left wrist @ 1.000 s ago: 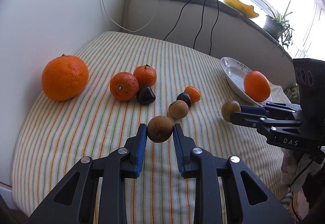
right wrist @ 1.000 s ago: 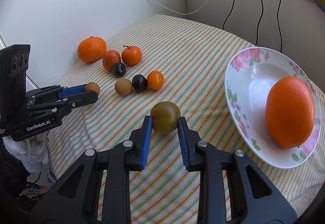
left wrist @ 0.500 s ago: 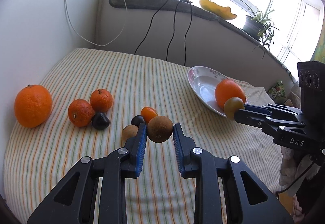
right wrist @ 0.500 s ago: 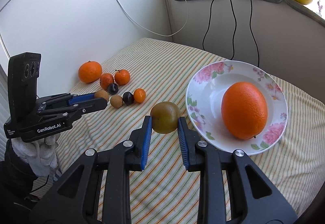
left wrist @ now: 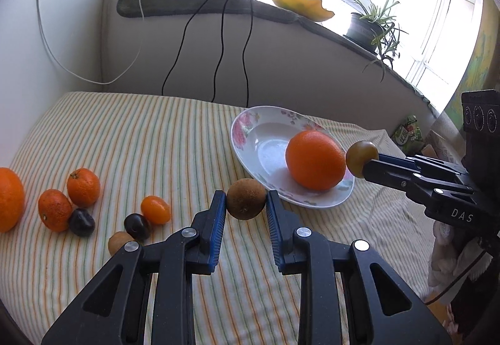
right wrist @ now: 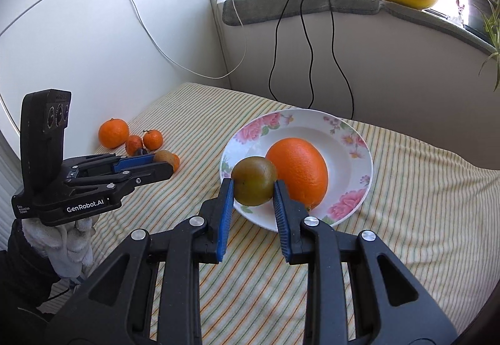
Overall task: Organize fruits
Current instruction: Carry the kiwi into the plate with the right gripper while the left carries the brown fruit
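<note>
Both claws nearer plate (right wrist: 359, 138) | left claw (left wrist: 246, 213) grips brown fruit (left wrist: 246, 198) | right claw (right wrist: 253, 199) grips greenish fruit (right wrist: 254, 181)

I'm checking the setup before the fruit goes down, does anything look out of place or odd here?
Nothing looks spilled or damaged. The floral plate sits flat on the striped cloth holding one large orange. The loose fruit cluster lies apart on the cloth. Each gripper carries one small fruit.

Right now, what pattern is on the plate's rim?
Pink flowers on the round white plate, clearest in the right wrist view.
</note>
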Tool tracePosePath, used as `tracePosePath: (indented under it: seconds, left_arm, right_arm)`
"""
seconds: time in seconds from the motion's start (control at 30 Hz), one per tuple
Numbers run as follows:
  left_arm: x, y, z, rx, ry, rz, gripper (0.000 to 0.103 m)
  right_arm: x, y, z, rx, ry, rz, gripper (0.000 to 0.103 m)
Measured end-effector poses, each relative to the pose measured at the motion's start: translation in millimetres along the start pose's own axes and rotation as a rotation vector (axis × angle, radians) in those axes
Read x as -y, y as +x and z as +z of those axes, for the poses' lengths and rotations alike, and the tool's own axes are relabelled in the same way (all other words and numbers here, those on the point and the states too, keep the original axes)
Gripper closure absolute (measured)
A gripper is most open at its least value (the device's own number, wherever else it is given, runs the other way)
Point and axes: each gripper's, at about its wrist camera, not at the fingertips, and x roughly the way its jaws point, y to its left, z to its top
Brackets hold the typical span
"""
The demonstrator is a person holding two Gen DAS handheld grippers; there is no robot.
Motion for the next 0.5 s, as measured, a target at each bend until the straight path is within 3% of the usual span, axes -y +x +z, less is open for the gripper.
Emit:
tracePosePath:
  seconds: [0.5]
  left_arm:
    - [19,33,18,-0.023,0.042,-0.019,0.079]
  right_arm:
    - [51,4,4,0.002,0.067,-0.062,0.076]
